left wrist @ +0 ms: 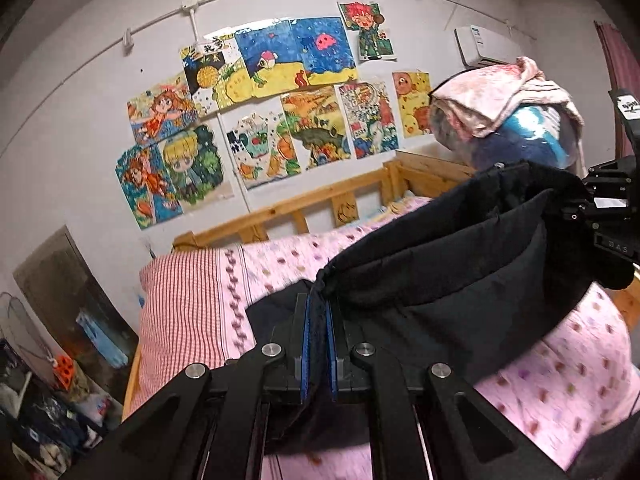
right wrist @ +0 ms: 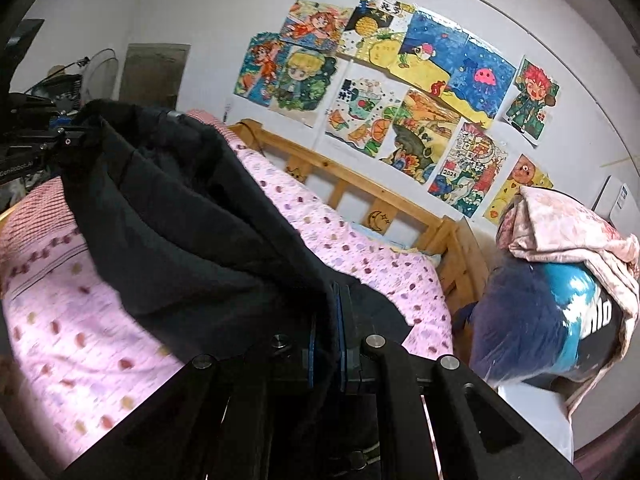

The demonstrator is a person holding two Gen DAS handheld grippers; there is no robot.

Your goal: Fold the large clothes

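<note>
Pink bedspread (left wrist: 560,380) beneath black garment (left wrist: 460,264) pinched by both claws.

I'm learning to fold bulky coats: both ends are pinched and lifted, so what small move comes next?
Probably lower both together onto the pink dotted bedspread. The left hand-held gripper and right hand-held gripper each clamp an edge of the black padded garment, which sags between them above the bed.

Wooden-railed bed (left wrist: 304,200) is covered by a pink dotted sheet (left wrist: 560,380); a red-checked pillow (left wrist: 180,304) and part of the black garment (left wrist: 276,312) are laid on it.
</note>
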